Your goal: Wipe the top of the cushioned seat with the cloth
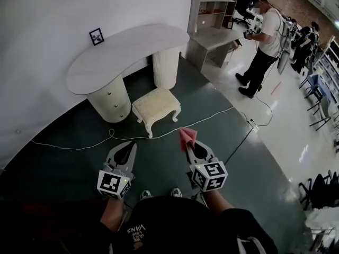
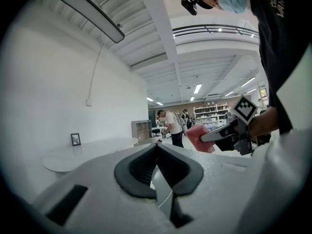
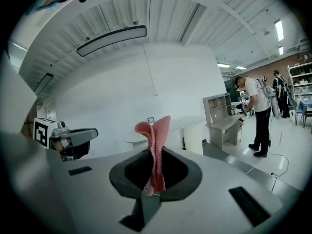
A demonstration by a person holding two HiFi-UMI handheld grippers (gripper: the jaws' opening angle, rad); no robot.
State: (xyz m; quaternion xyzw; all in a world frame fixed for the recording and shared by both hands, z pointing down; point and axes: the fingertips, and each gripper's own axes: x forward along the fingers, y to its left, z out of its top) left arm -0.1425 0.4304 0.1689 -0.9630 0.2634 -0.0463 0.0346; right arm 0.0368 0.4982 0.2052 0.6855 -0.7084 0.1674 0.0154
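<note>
The right gripper (image 1: 193, 148) was closed on the pink cloth (image 1: 187, 136), which stood folded between its jaws. The left gripper (image 1: 127, 151) had its jaws together and held nothing. The cushioned seat (image 1: 157, 103) stood ahead on the floor, well apart from both grippers, just beside the white desk (image 1: 127, 49). I think the approach came first: step closer, then lay the cloth flat on the cushion, so that its wide face wiped.

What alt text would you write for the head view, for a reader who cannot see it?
The right hand-held gripper grips a pink cloth; the left hand-held gripper is shut and empty. Ahead, on a dark floor, a cream cushioned seat stands before a curved white desk.
</note>
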